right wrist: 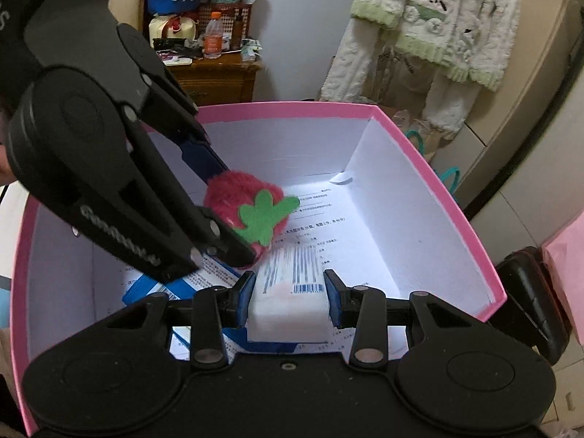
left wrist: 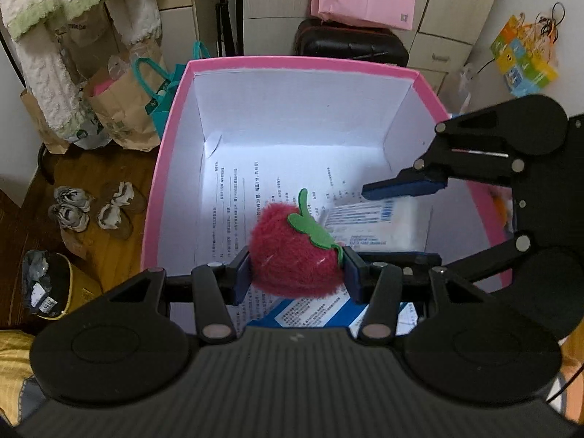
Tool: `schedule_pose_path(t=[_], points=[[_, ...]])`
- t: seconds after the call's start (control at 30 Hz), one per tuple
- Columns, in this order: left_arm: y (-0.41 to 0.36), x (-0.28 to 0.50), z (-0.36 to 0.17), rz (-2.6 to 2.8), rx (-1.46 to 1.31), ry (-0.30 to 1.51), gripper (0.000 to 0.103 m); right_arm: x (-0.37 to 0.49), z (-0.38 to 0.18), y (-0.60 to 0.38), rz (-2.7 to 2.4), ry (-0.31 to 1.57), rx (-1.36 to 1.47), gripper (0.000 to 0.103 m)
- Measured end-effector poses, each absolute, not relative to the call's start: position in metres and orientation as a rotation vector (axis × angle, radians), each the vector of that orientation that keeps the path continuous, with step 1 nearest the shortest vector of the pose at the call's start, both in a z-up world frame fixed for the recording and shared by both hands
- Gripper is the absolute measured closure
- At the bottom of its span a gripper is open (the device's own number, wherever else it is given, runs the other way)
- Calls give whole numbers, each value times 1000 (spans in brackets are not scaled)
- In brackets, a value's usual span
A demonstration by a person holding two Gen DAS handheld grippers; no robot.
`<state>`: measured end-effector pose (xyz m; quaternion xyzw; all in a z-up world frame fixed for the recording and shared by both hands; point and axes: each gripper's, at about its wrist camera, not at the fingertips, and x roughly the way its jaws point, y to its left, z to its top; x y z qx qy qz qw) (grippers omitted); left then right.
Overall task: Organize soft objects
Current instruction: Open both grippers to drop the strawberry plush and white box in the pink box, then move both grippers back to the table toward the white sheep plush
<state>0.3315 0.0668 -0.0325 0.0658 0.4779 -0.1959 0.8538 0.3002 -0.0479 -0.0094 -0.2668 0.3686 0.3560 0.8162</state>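
left wrist view looks down into a big pink box (left wrist: 171, 135) with white walls inside. printed paper sheets (left wrist: 233, 197) lie flat on its floor, and a blue and white flat pack (left wrist: 314, 315) lies on them near the close wall.

both tools are over the open box, each with a soft thing in it. the left gripper (left wrist: 296, 268) is partly open and squeezes a fuzzy red strawberry toy (left wrist: 292, 255) with a green felt leaf. its two pads press on the toy's sides. the toy hangs inside the box; i cannot tell if it touches the papers.

the right gripper (right wrist: 289, 296) is also partly open, and it holds a white tissue pack (right wrist: 288, 306) with blue lines and a bar code on top. its pads sit on both sides of the pack. in the right wrist view the pack is low in the box, close to the strawberry but not touching it.

so i think the carrying part is almost done. what is left is to lower both things and let go. no other soft toys show in the box yet, so more may wait outside.
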Motion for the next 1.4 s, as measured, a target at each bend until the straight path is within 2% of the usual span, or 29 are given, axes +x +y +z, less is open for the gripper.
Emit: schedule_pose_path(t=[0.2,0.3,0.37,0.77,0.93,1.33,1.4], points=[[67,327,-28,-429,137,999,46,305,-13,-44,722,800,-591,58],[67,318,-22,-446,148,990,38,302,-9,-51,712,796,-565,58],[68,309,-15,-422,162,955,23,297,-4,-56,706,791,-543,58],[85,232,41,-440,174,844,22,224,27,-75,628,709,-426,56],[82,196,61,-486,182,813,22,194,48,-84,642,688,-371,52],[56,115,78,-574,279,741,18,134,65,-109,658,745,-217,48],[50,103,78,-584,291,735,17,116,66,-115,652,729,-217,41]])
